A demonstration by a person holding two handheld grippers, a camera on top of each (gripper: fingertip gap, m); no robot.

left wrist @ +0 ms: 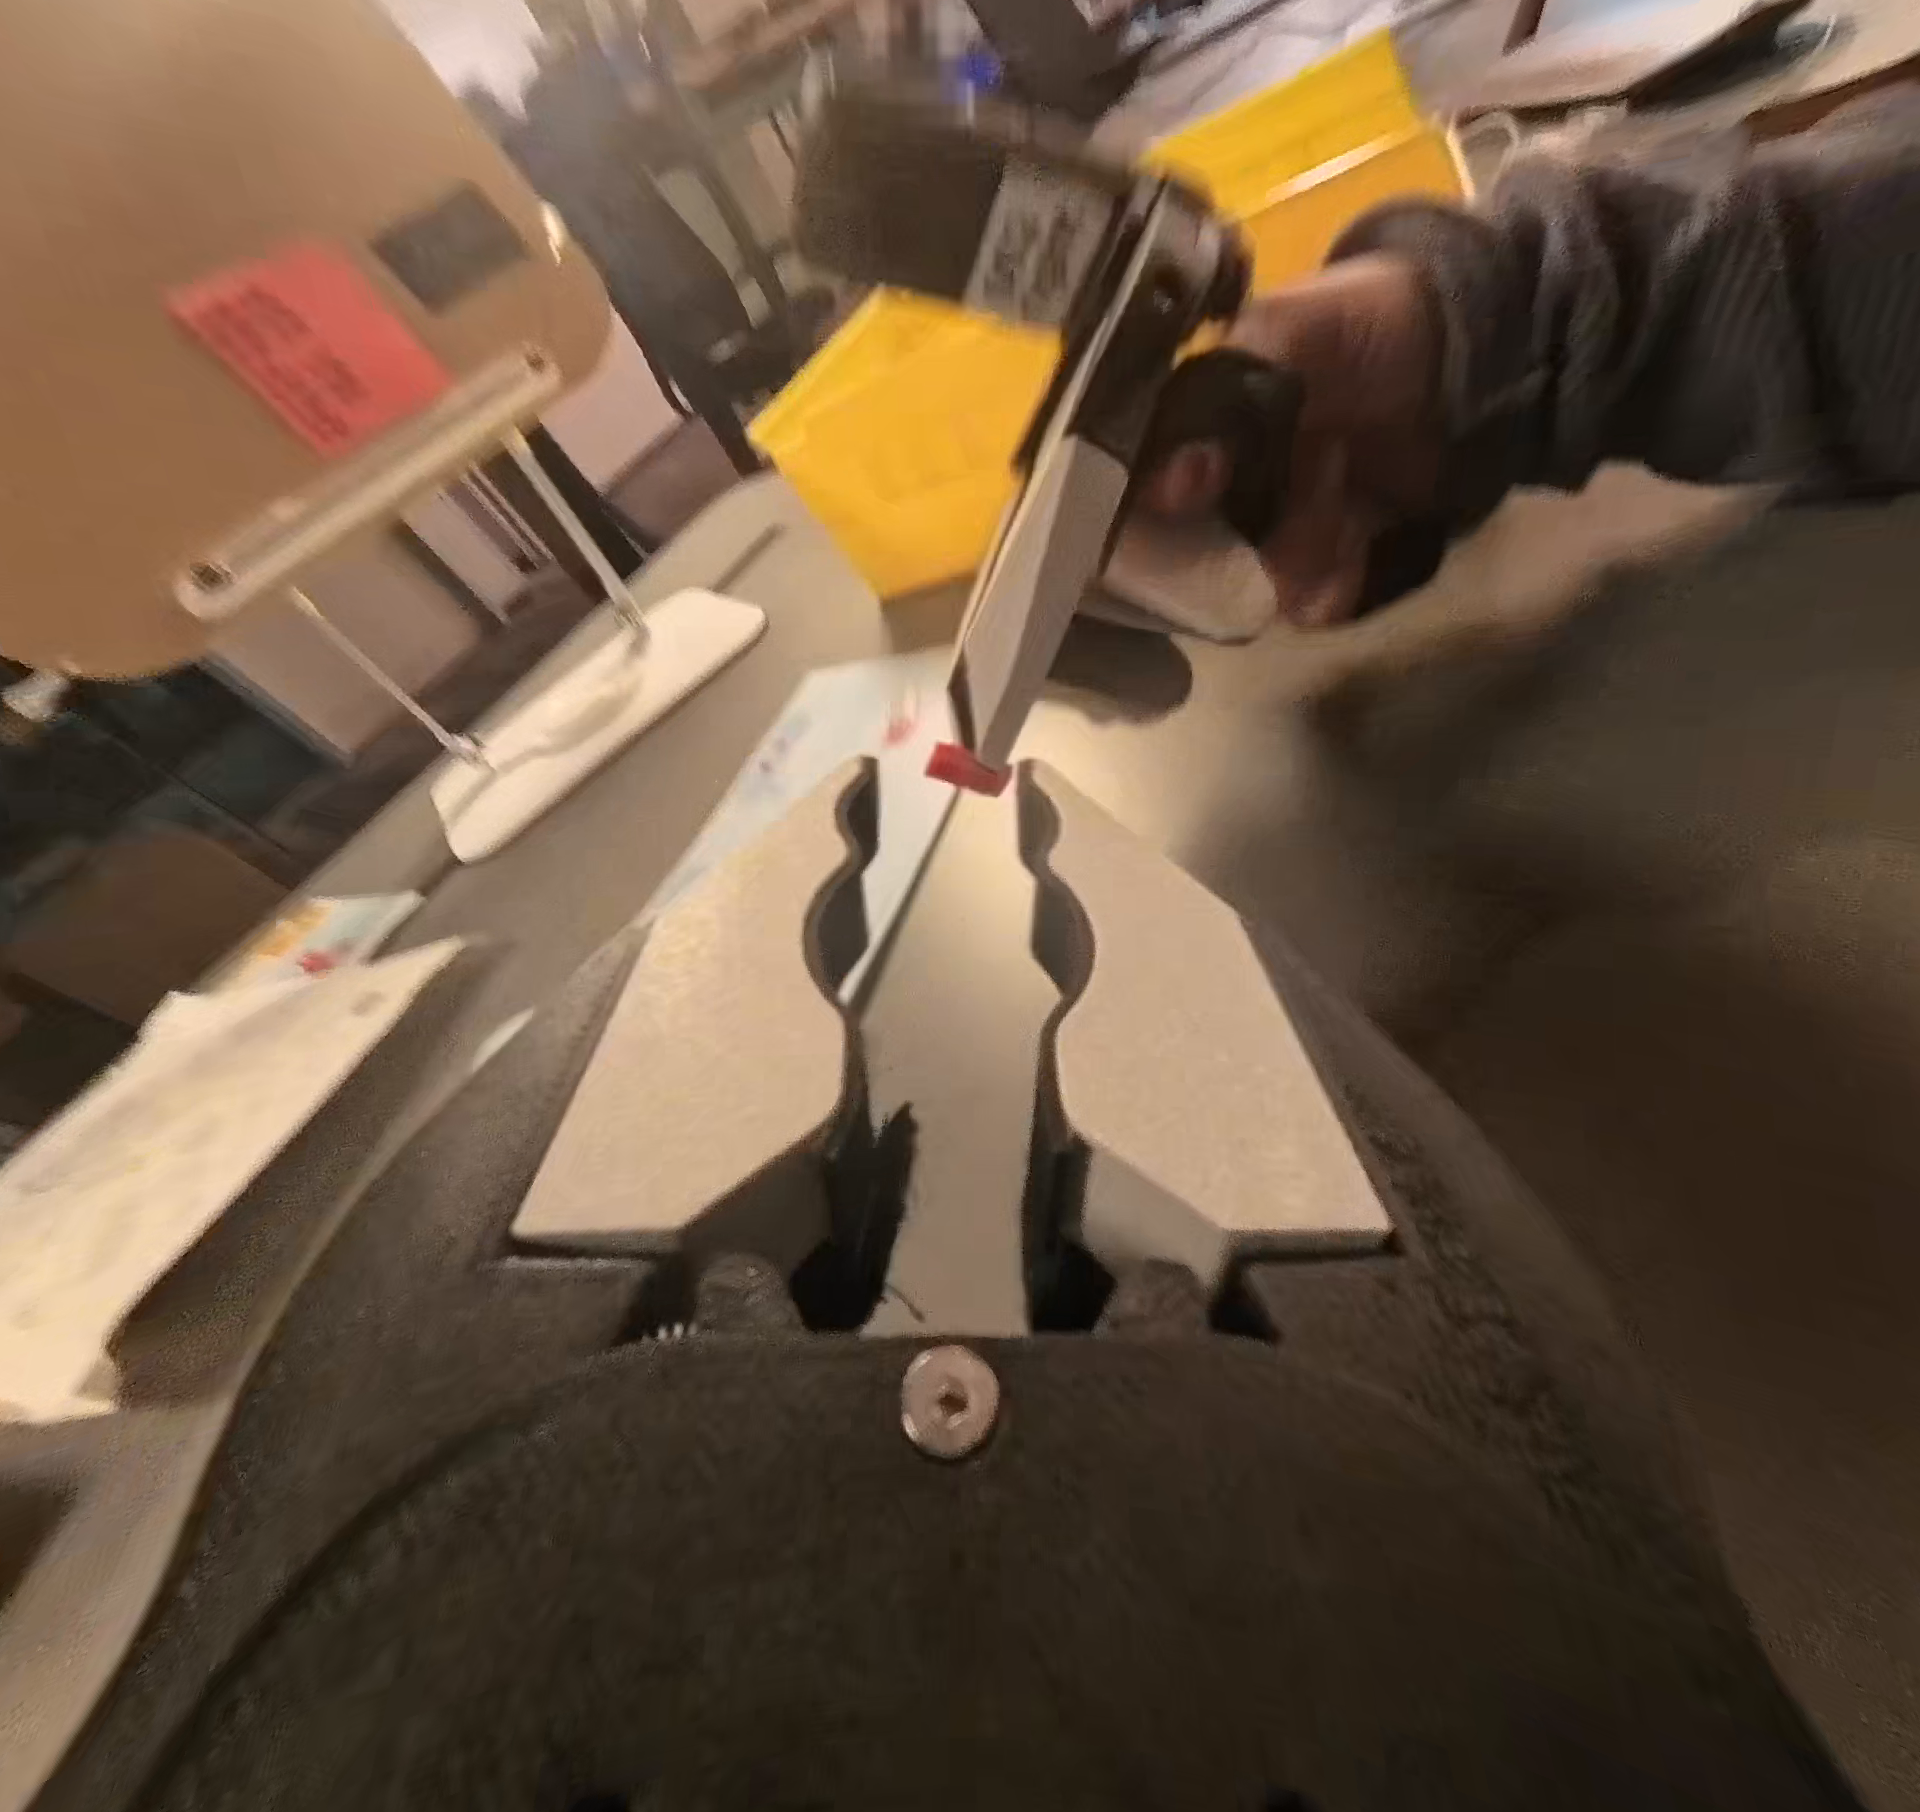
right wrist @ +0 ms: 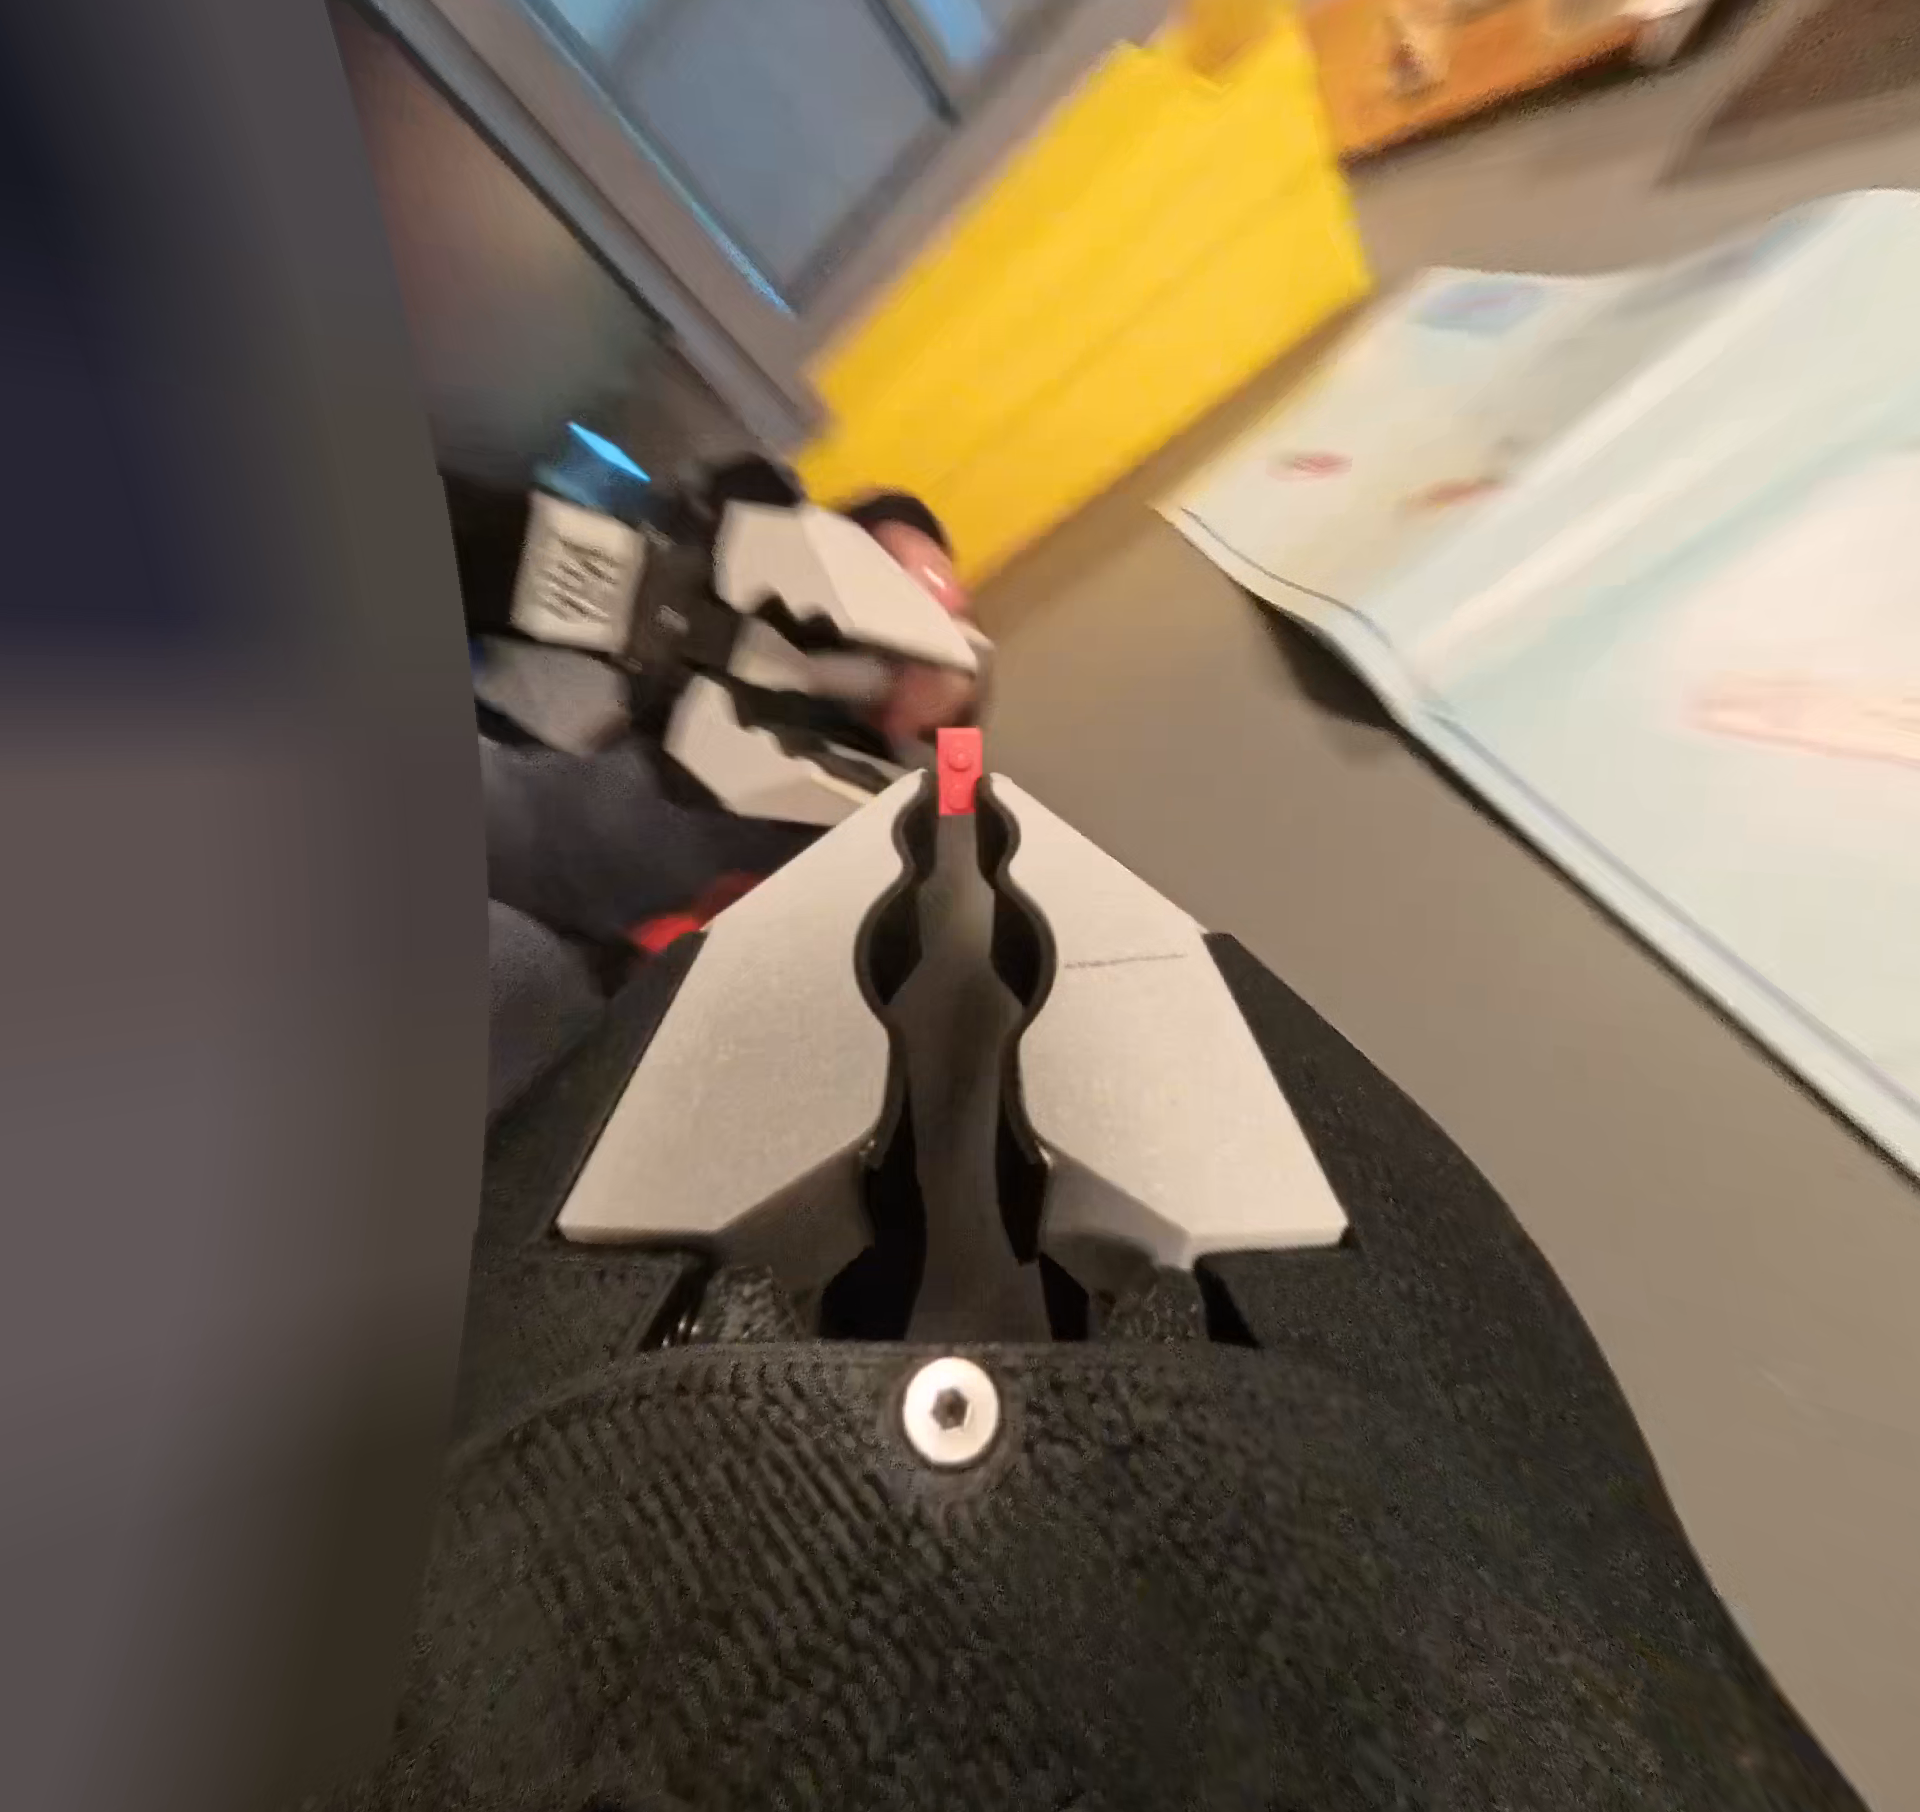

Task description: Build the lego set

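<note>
Your right gripper (right wrist: 958, 794) has its jaws narrowed onto a small red studded brick (right wrist: 957, 771), pinched at the tips with half of it sticking out beyond them. Your left gripper (left wrist: 945, 775) has its jaws apart with nothing between them, its tips just beside that brick (left wrist: 968, 763). Around them lie the grey desk (right wrist: 1299, 931), an open pale-blue booklet (right wrist: 1621, 557) and yellow bins (left wrist: 914, 432).
</note>
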